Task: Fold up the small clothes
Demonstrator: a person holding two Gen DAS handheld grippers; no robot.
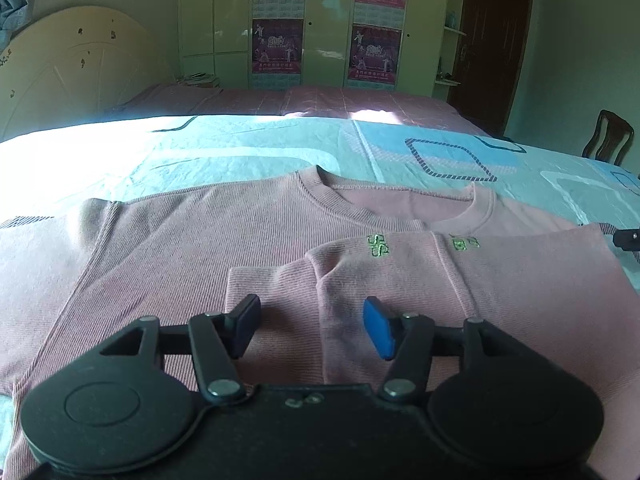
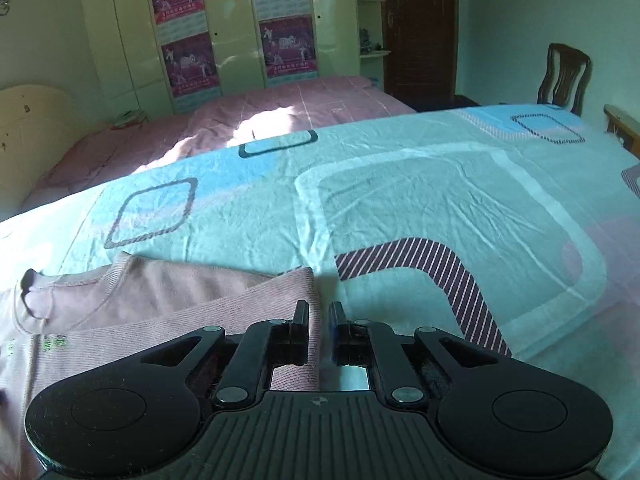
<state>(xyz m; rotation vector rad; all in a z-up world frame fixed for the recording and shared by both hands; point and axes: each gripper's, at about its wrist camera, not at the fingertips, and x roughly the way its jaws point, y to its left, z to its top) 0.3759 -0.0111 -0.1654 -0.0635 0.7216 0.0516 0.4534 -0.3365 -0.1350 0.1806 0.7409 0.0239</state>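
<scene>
A small pink ribbed sweater [image 1: 168,248] with green embroidery [image 1: 378,245] lies flat on the bed, neckline [image 1: 384,204] away from me. Its right sleeve and side are folded over the chest, the cuff [image 1: 272,288] lying near the middle. My left gripper [image 1: 310,328] is open just above that folded cuff, holding nothing. In the right wrist view the sweater's folded right edge [image 2: 308,288] lies on the sheet. My right gripper [image 2: 319,326] sits at that edge with jaws nearly closed, a narrow gap between them. Whether cloth is pinched there is unclear.
The bed is covered by a turquoise patterned sheet [image 2: 420,208]. A second bed with a pink cover [image 1: 320,100] lies beyond, then a wardrobe with posters [image 1: 280,20]. A wooden chair [image 2: 564,76] stands at the far right. A headboard [image 1: 68,64] stands at the left.
</scene>
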